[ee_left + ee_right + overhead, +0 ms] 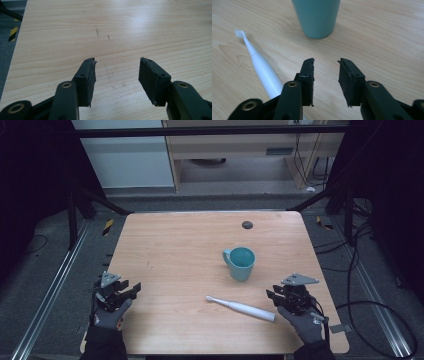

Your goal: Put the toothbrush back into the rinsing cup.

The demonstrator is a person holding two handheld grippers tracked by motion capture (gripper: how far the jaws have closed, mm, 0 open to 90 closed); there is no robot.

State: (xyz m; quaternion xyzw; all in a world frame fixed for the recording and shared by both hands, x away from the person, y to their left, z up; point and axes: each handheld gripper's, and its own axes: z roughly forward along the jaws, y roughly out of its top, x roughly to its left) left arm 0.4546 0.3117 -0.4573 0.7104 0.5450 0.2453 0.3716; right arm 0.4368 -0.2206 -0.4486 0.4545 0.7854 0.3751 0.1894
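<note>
The white electric toothbrush (241, 308) lies flat on the tabletop (175, 250), its long axis running slantwise from the bristle head near the middle of the near half to its thick handle end, which stops just beside the right tongs (274, 296). In the right gripper view the toothbrush (263, 71) passes to the left of the right tongs (326, 62), outside the gap, so nothing sits between the partly spread jaws. The teal cup (240, 263) stands upright just beyond the brush. The left tongs (131, 289) hover spread over bare wood, well apart from it. I judge the right hand the nearer one; it must shift toward the handle.
</note>
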